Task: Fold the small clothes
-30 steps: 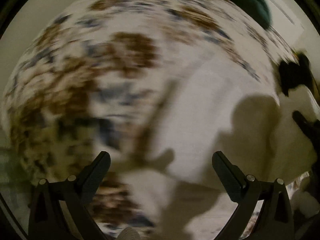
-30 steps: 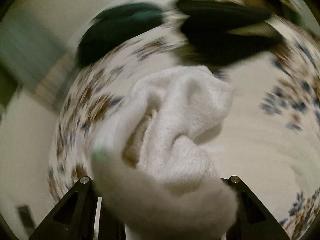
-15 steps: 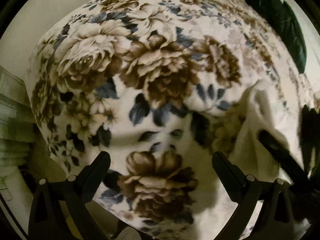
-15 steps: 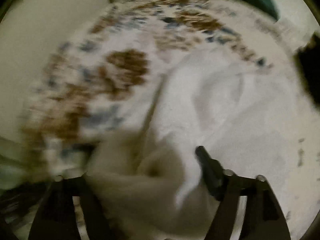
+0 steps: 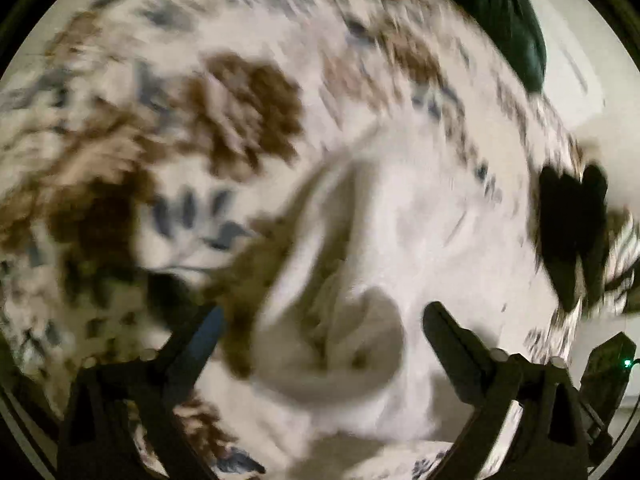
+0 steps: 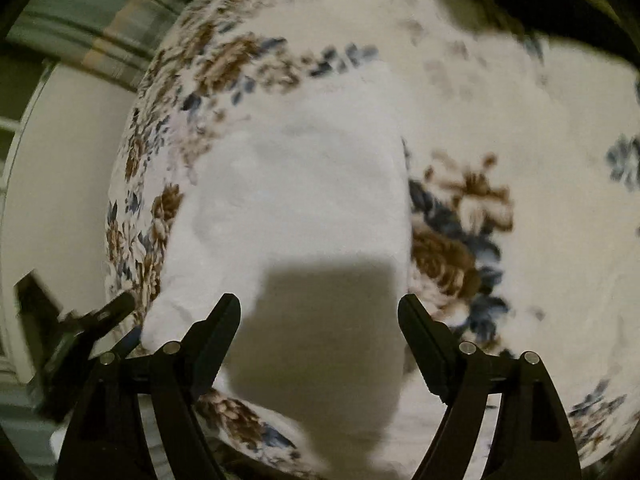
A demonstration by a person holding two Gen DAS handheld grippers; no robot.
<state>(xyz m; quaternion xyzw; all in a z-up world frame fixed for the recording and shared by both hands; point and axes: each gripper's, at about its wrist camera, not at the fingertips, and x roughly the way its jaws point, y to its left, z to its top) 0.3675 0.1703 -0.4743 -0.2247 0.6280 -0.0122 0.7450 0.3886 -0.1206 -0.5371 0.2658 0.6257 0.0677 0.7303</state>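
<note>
A white terry cloth (image 6: 296,200) lies spread on the floral bedspread (image 6: 520,128). My right gripper (image 6: 320,316) is open just above its near end, casting a square shadow on it, holding nothing. In the blurred left wrist view the same white cloth (image 5: 420,232) lies ahead with a rumpled fold (image 5: 332,344) between the fingers of my left gripper (image 5: 320,328), which is open. I cannot tell whether the fold touches the fingers.
A dark green garment (image 5: 504,20) lies at the far edge of the bed. A black garment (image 5: 568,224) lies to the right of the white cloth. The left gripper (image 6: 80,332) shows at the bed's left edge in the right wrist view. A pale wall (image 6: 60,184) lies beyond.
My right gripper has let go of the bunched white cloth and opened; the cloth now lies flat. My left gripper has swung from the bare bedspread toward the cloth's rumpled end.
</note>
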